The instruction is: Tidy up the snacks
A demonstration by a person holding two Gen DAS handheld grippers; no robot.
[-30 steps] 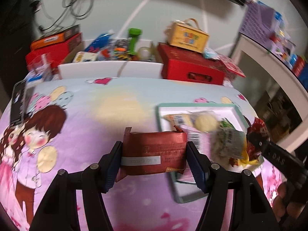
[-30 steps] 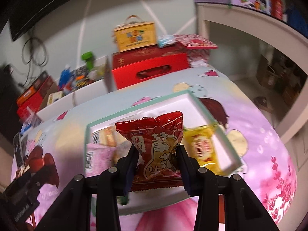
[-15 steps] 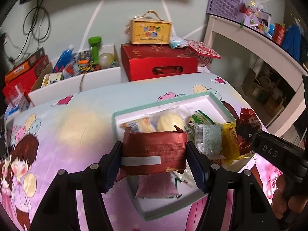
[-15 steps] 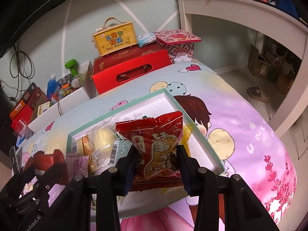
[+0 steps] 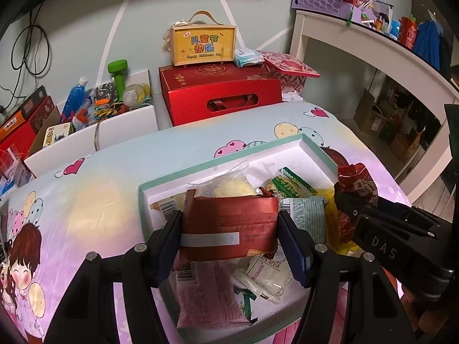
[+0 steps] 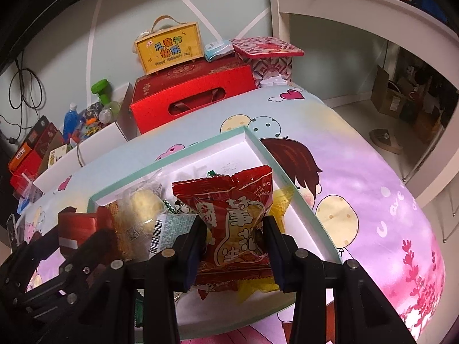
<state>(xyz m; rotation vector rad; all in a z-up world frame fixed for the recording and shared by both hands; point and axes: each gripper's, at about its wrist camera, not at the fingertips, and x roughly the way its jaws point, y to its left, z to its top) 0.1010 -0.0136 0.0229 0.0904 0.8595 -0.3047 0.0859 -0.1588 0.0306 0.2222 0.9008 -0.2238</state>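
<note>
Left gripper [image 5: 229, 229] clamps our dark red packet [image 5: 229, 226] crosswise above the tray's [image 5: 218, 163] near-left part, right gripper [image 6: 233, 246] pinches the red bag [image 6: 232, 223] upright nearer the right wall, so both drop straight down.

Dim indoor light, heavy fisheye bending, dark vignetted corners, soft focus.

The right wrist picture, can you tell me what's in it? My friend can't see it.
The right tongs pinch a red snack bag above a green-edged white box full of other snacks. The box sits on a cartoon cloth, and the left tongs hold a dark red packet nearby.
</note>
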